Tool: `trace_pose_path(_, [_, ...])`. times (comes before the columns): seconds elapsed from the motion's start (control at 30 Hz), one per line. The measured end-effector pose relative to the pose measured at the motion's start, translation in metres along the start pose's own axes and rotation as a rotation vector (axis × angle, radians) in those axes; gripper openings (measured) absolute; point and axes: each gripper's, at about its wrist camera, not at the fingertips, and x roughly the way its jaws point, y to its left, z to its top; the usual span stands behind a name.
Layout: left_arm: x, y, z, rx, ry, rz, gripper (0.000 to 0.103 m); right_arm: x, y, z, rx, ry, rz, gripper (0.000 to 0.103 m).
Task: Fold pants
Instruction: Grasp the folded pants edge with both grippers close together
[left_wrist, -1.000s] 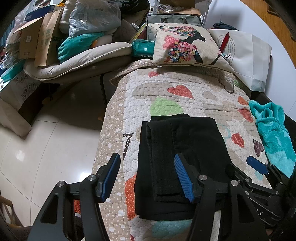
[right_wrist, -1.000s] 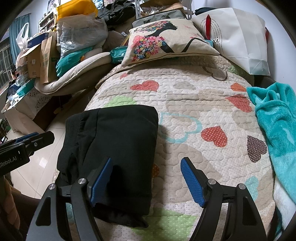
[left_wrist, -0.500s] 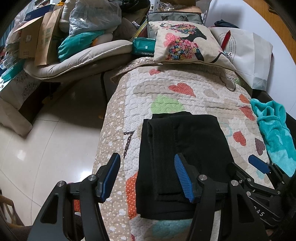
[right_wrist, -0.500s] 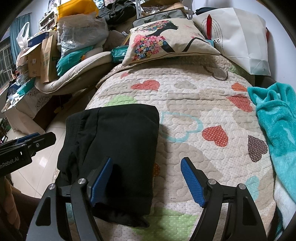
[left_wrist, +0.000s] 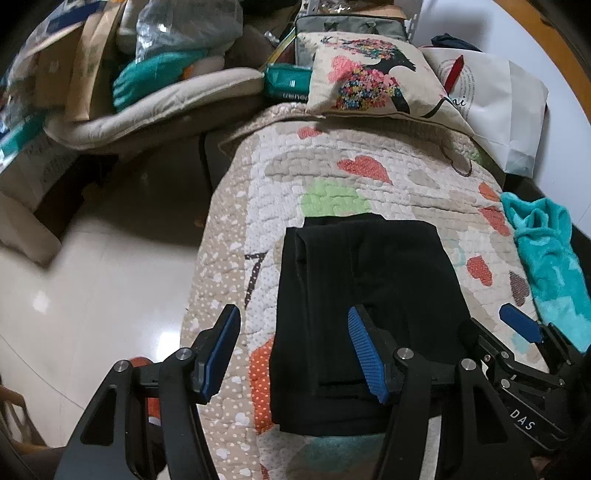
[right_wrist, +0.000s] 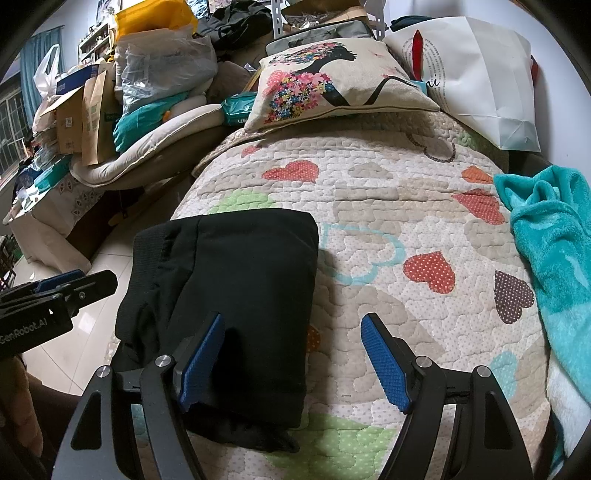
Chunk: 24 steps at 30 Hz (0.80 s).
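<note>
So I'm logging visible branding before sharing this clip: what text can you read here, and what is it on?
"GenRobot.AI": on the left gripper body, right wrist view.
"DAS": on the right gripper body, left wrist view; the letters before it are cut off.
"7": on the heart quilt.
White bag lettering: only fragments, unreadable.
Teal packet and cardboard box labels: too blurred.

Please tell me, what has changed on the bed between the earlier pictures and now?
Almost nothing. The left tongs drifted very slightly, so the folded black pants sit a little lower in their view. Nothing was taken or let go: both the left and right tongs stay open and empty, and the pants lie as before on the quilt.
</note>
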Motion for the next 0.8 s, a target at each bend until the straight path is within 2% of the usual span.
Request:
trace_pose_path(0.17, [0.010,0.038,0.010,-0.163,0.030,-0.052,0.060,-0.007,-0.010,0.009,0.032,-0.024,-0.004,0.081])
trace_pose_path(0.23, [0.018,0.054,0.014,-0.241,0.055,-0.112,0.060,-0.007,-0.019,0.012,0.069,-0.025,0.012,0.084])
trace_pose_path(0.47, [0.062,0.055,0.011,-0.340,0.187,-0.326,0.063,0.018,-0.045,0.019,0.198,0.046,0.150,0.085])
trace_pose_path(0.57, [0.074,0.046,0.011,-0.322,0.192,-0.351,0.065,0.038,-0.050,0.020,0.248,0.114,0.211,0.085])
trace_pose_path(0.7, [0.080,0.037,0.013,-0.280,0.149,-0.366,0.076,0.066,-0.052,0.025,0.297,0.197,0.292,0.087])
trace_pose_path(0.8, [0.093,0.033,0.009,-0.271,0.187,-0.395,0.082,0.083,-0.054,0.027,0.327,0.240,0.337,0.089])
